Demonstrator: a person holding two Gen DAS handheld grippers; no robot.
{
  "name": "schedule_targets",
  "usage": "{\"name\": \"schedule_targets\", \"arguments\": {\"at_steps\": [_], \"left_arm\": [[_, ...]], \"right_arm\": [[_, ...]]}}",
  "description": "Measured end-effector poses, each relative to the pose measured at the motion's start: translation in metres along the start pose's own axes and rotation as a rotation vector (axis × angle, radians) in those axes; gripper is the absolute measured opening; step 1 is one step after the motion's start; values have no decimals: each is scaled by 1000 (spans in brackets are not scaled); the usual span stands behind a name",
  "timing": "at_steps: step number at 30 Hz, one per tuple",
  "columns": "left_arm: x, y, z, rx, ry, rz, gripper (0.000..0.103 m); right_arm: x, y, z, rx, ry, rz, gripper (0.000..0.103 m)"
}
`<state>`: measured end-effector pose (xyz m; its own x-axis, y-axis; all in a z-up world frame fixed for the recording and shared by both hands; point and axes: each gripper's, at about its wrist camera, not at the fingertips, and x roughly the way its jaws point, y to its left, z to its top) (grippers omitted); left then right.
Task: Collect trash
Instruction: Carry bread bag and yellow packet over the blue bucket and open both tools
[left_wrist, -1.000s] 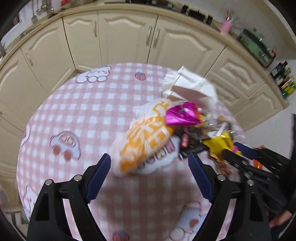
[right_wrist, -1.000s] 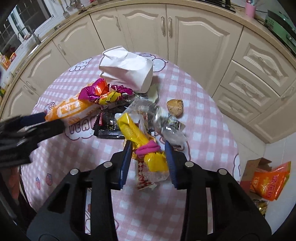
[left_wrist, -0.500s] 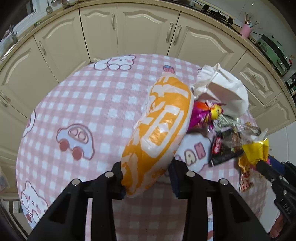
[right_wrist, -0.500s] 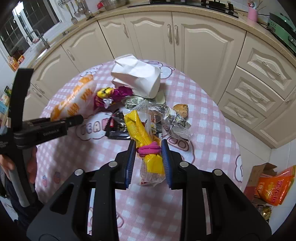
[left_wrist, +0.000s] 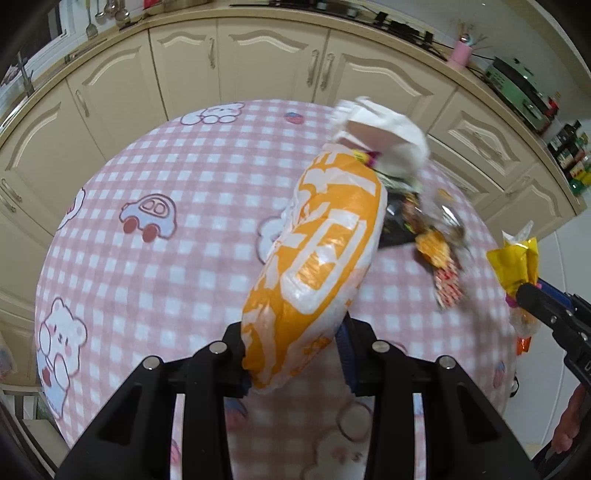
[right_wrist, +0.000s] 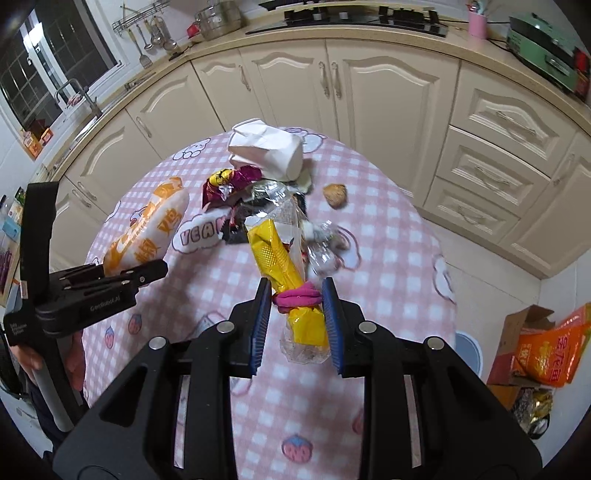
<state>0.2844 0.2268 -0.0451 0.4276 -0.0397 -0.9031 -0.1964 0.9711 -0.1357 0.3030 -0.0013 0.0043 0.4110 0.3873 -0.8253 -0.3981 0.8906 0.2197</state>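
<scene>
On the round table with a pink checked cloth (right_wrist: 388, 258) lies a pile of trash: a white paper bag (right_wrist: 266, 151), a purple wrapper (right_wrist: 229, 181), a black wrapper (left_wrist: 399, 229) and clear plastic (right_wrist: 321, 251). My left gripper (left_wrist: 291, 350) is shut on the lower end of a puffy orange-and-white snack bag (left_wrist: 325, 251), which stands up off the cloth. My right gripper (right_wrist: 295, 306) is shut on a yellow wrapper (right_wrist: 273, 258) tied with a pink band (right_wrist: 297, 297), held above the table. The left gripper (right_wrist: 147, 271) with the snack bag (right_wrist: 147, 229) also shows in the right wrist view.
A brown crumpled lump (right_wrist: 335, 195) sits alone right of the pile. Cream kitchen cabinets (right_wrist: 369, 96) curve around behind the table. On the floor at the right stands a cardboard box (right_wrist: 517, 332) with an orange packet (right_wrist: 550, 350). A person's hand (right_wrist: 26, 362) holds the left gripper's handle.
The left gripper's jaws closed on the orange bag and lifted it away from the pile. The right gripper tightened on the yellow wrapper and drew it up and back.
</scene>
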Motion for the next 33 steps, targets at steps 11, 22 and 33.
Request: {"name": "schedule_targets", "arguments": {"at_steps": [11, 22, 33], "left_arm": [[-27, -84, -32, 140, -18, -38, 36], [-9, -198, -53, 340, 28, -77, 36], [29, -314, -82, 532, 111, -123, 36]], "right_arm": [[-49, -46, -42, 90, -56, -33, 28], [-70, -130, -91, 242, -50, -91, 28], [-78, -221, -144, 423, -25, -158, 28]]}}
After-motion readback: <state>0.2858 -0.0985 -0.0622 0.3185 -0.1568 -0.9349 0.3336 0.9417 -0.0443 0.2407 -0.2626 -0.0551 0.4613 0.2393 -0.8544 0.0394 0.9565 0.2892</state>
